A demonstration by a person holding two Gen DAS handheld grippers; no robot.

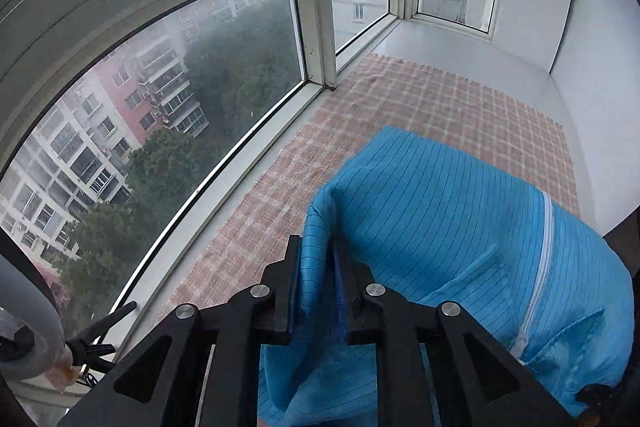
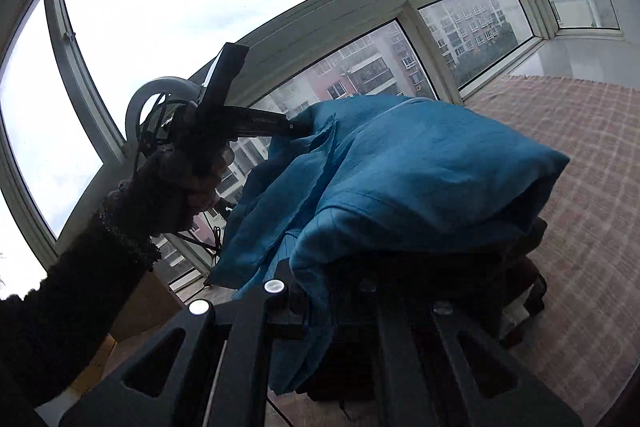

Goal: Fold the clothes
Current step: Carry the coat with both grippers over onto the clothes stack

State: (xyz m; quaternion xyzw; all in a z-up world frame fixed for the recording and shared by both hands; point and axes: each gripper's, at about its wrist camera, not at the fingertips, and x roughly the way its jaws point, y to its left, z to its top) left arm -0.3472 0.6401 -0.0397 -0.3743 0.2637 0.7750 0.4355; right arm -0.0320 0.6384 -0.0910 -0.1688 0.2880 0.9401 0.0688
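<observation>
The blue garment [image 1: 460, 227], a pinstriped piece with a white zipper [image 1: 540, 267] running down it, hung lifted above the checked cloth [image 1: 400, 107] that covered the ledge below the window [image 1: 160, 87]. It was bunched into a loose hump, and no part of it could be seen lying flat on the checked cloth.

The left gripper [image 1: 320, 259] had a folded edge of the garment between its fingers. The fabric rose up out of the gap and fell away on the side farther from the window. The jaws stood only a little apart with the cloth filling the space; whether the pads truly pressed on it could not be told from the left wrist view. In the right wrist view the same gripper [image 2: 298, 127] reached in from the window side, its tip touching the upper edge of the garment, carried by a hand [image 2: 180, 187] in a dark fuzzy sleeve [image 2: 80, 287].

The right gripper [image 2: 340, 287] sat beneath the garment's near hem, its fingers largely covered by blue cloth and shadow. Its jaws were pressed nearly together, and a fold of the garment draped over and down between the black linkage, apparently pinched there.

Beyond the window stood apartment blocks [image 1: 80, 155] and trees [image 1: 224, 75] under a pale sky.
</observation>
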